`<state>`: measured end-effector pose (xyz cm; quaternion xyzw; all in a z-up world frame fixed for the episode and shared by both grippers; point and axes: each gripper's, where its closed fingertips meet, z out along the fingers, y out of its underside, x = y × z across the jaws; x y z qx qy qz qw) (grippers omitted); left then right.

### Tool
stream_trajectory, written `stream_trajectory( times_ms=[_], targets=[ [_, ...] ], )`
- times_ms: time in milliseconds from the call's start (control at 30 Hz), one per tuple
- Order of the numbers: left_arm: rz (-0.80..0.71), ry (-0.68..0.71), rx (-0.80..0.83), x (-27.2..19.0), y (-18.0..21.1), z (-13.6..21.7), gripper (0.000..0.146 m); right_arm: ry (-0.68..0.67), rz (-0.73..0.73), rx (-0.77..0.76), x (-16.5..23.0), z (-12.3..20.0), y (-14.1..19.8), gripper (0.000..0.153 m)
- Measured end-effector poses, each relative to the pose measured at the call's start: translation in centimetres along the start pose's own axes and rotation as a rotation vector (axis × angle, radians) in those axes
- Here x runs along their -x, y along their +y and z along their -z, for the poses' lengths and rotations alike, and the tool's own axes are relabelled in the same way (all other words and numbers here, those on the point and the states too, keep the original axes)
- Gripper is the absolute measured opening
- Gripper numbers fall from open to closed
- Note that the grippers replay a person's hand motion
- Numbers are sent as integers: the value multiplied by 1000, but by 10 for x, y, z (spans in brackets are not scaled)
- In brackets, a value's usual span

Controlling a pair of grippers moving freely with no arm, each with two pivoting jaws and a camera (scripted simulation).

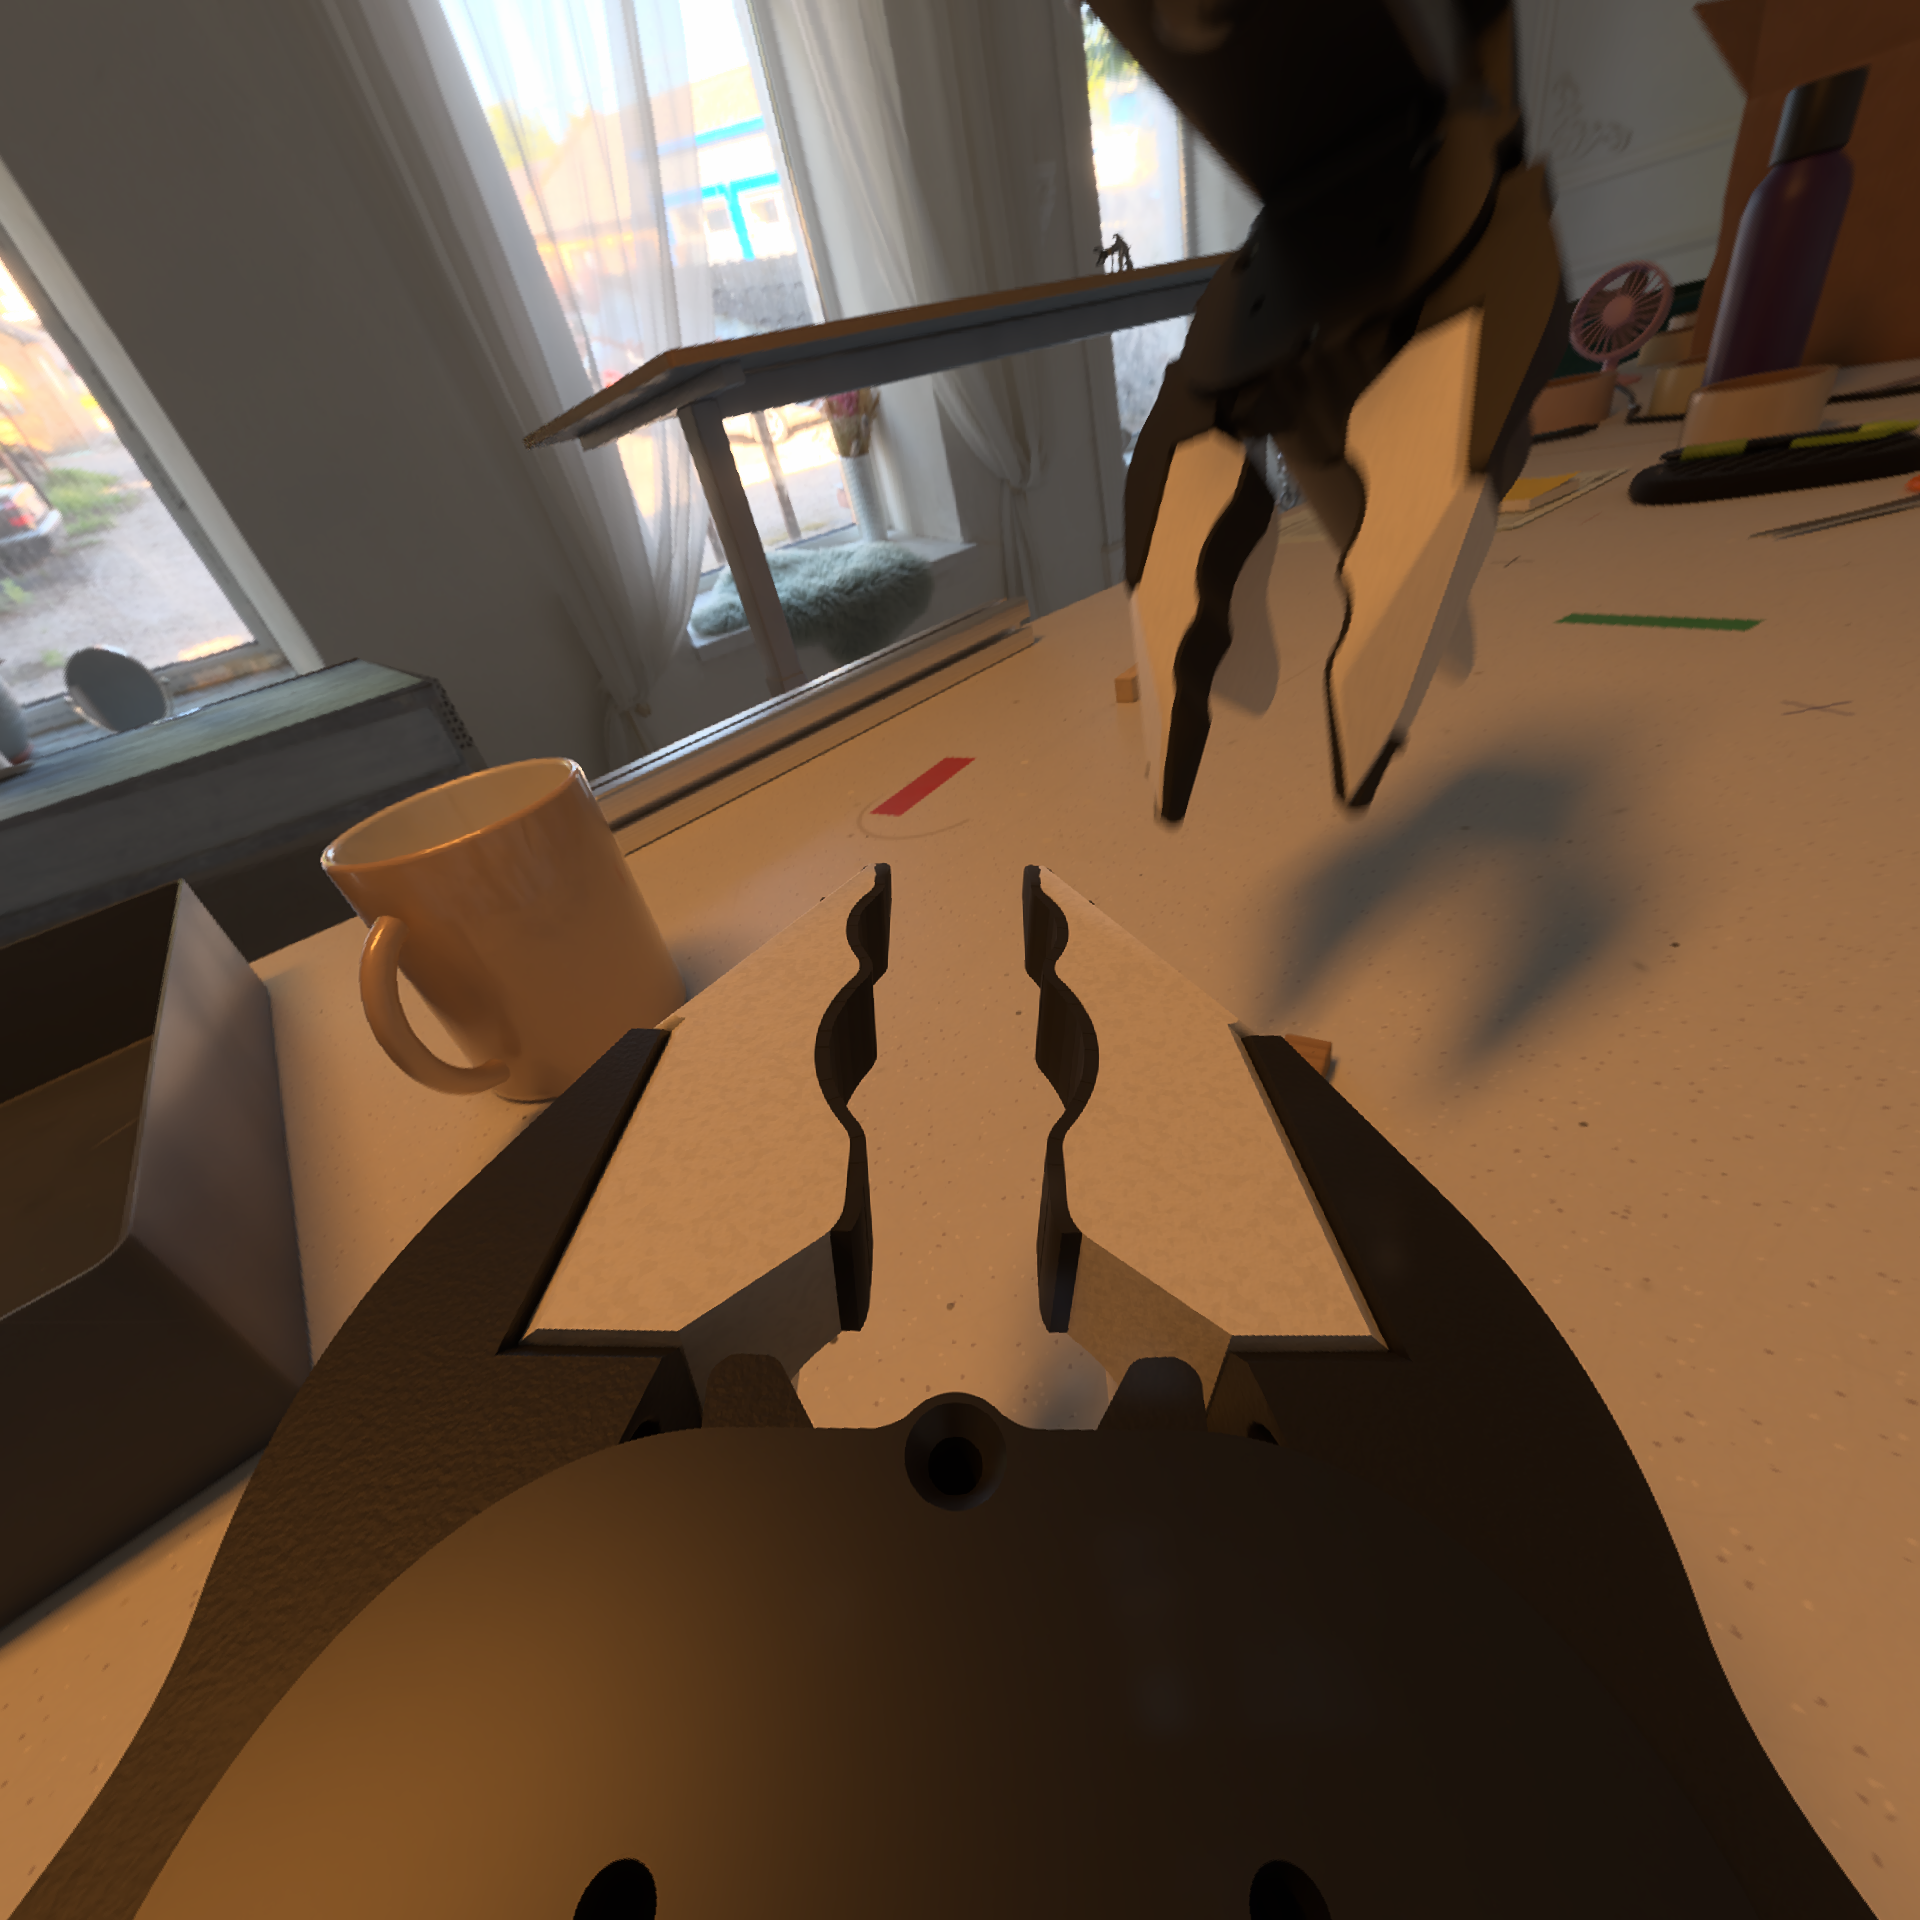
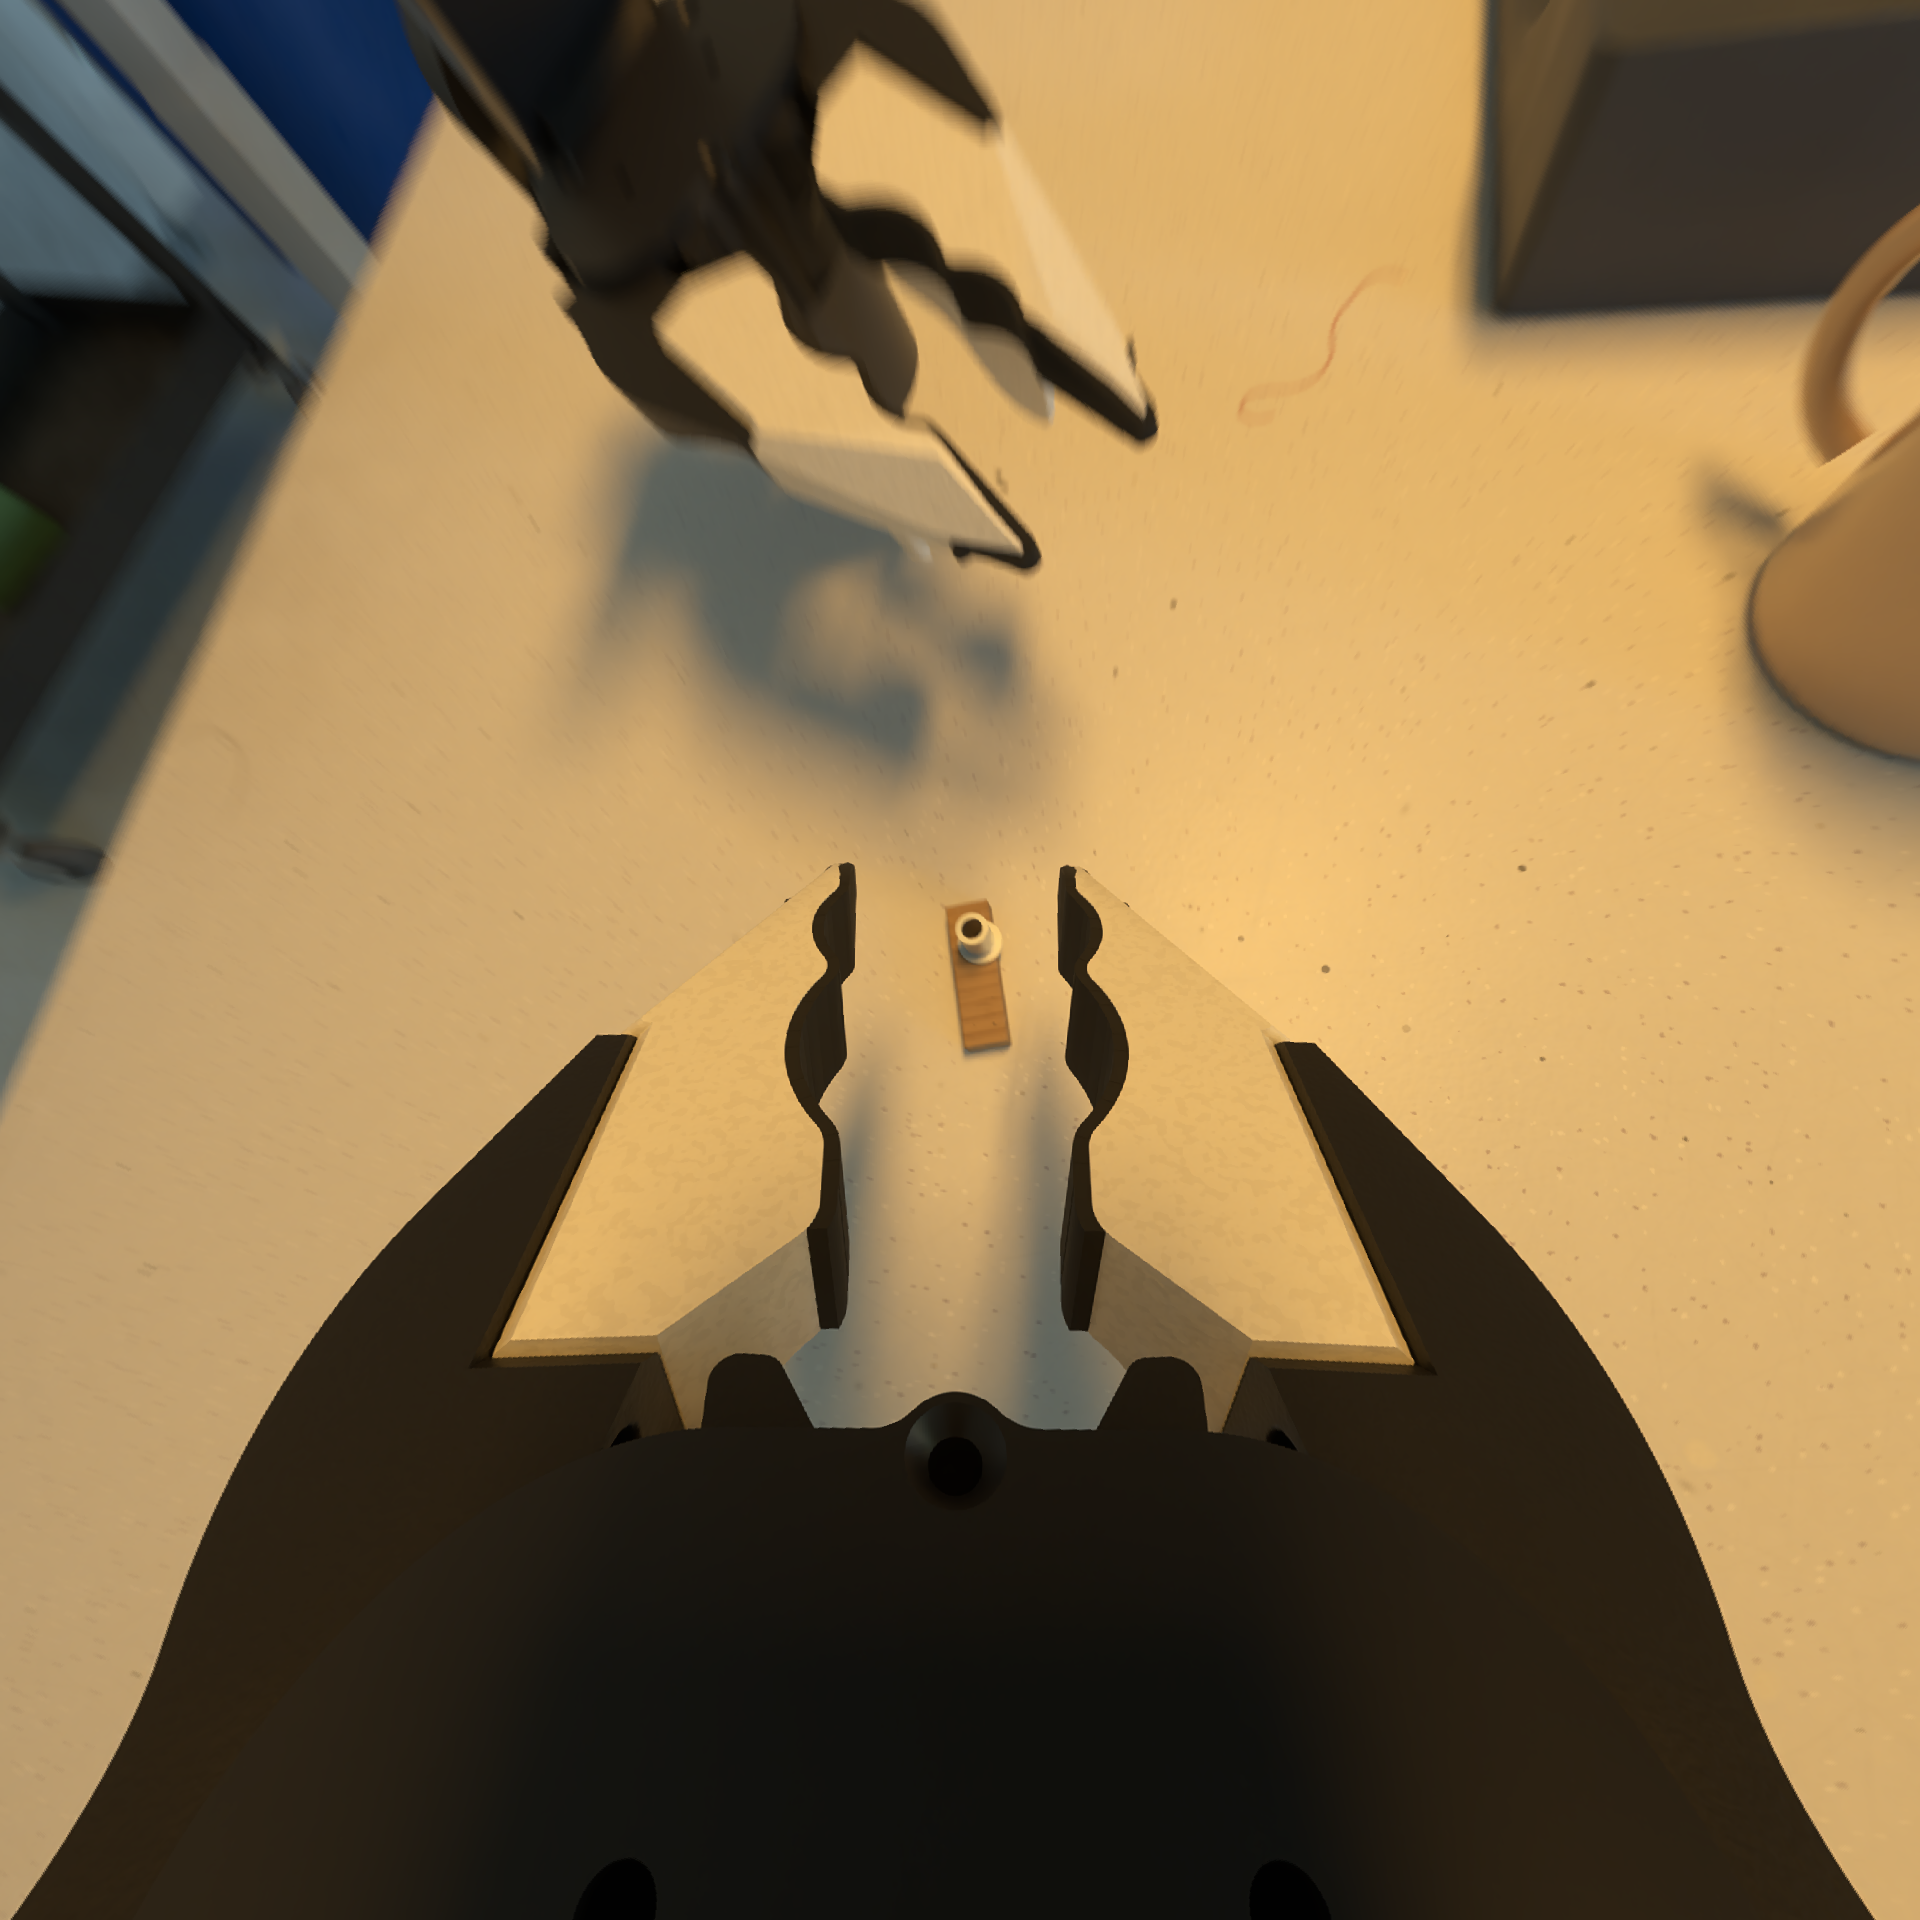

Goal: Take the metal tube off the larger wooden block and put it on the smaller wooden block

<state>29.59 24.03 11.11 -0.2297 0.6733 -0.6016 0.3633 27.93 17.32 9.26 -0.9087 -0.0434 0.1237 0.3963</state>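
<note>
The metal tube (image 2: 977, 935) is being seen standing upright on the far end of the larger wooden block (image 2: 982, 992). Above the block, the right gripper (image 2: 956, 883) is being held wide apart, empty. Beyond the block, the left gripper (image 2: 1091, 488) is also being held spread, gripping nothing. No writing is readable.

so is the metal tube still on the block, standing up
Yes: the metal tube stands upright on one end of the wooden block, its open bore facing up.
</note>
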Motion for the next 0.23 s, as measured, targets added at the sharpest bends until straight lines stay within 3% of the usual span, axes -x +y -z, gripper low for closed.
stream_trajectory(
  times_ms=[233],
  targets=[
    [-29, -53, 57, 3, 10, -14, 24, -114, -130, -286, 6, 81, -29, 42]
  ],
)
